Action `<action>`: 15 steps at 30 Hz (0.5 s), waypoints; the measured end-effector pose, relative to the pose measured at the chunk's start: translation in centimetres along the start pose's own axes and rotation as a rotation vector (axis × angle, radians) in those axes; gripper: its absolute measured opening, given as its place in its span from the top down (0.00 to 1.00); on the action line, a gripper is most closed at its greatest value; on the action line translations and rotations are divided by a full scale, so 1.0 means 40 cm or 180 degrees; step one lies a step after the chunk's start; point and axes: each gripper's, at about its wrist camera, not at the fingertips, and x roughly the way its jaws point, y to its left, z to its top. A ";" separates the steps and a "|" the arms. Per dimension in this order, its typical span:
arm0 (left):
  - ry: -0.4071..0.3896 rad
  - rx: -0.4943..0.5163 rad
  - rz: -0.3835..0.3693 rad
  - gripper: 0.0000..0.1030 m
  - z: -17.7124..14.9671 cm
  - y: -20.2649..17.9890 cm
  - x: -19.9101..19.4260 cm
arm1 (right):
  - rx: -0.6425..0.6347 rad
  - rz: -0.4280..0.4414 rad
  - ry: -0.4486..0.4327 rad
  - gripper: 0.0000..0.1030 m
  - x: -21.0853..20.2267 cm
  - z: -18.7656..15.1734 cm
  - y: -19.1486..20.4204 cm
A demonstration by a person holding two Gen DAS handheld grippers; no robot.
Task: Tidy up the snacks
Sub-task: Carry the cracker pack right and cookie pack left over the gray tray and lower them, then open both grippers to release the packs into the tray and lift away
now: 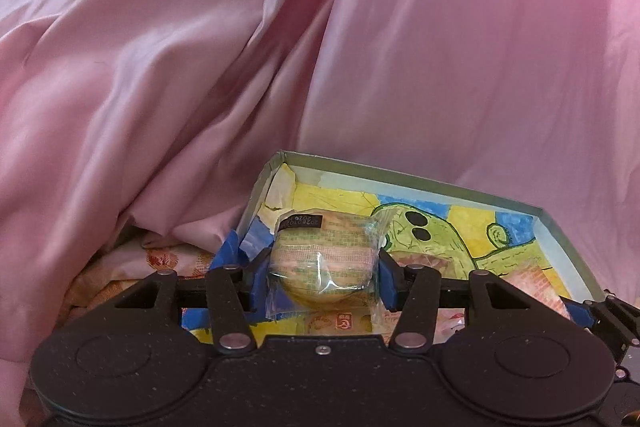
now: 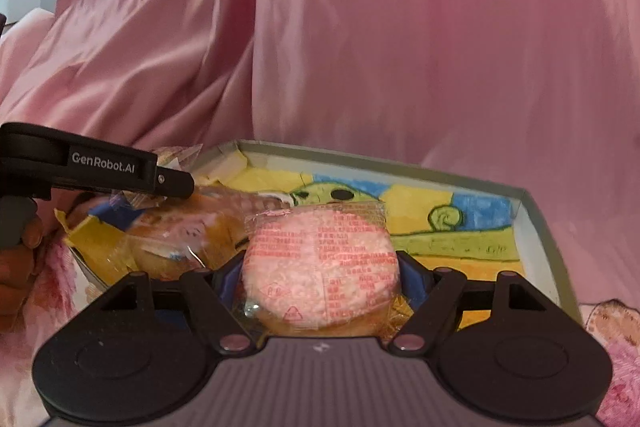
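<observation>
Left gripper (image 1: 323,277) pinches one round yellowish bun (image 1: 323,263) in clear wrap, held over the box (image 1: 552,227). Right gripper (image 2: 320,281) clamps one pink-printed wrapped cake (image 2: 320,263) above that same box, with its crayon-drawing floor. Only the right view shows the left gripper's side, a hand (image 2: 18,267), and an orange wrapped bun (image 2: 188,235) in the box. Pink cloth (image 1: 440,47) lies behind.

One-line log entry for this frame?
left gripper: shut on yellow bun | right gripper: shut on pink cake | both above box

Rumpled pink satin sheet (image 1: 360,47) behind; floral bedding (image 2: 608,323) beneath
</observation>
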 end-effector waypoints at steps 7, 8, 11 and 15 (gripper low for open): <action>0.0014 -0.0018 0.0055 0.24 0.007 -0.010 -0.012 | -0.0039 -0.0017 -0.0006 0.13 -0.004 0.006 0.003; -0.0012 -0.0007 0.0056 0.18 0.008 -0.013 -0.019 | -0.0048 -0.0020 -0.0028 0.11 -0.009 0.007 0.003; -0.0142 0.0022 0.0055 0.09 0.011 -0.021 -0.053 | -0.0049 -0.0037 -0.0118 0.06 -0.035 0.012 0.004; -0.0310 0.0076 0.0051 0.05 0.009 -0.038 -0.114 | -0.0038 -0.0037 -0.0356 0.02 -0.094 0.022 0.001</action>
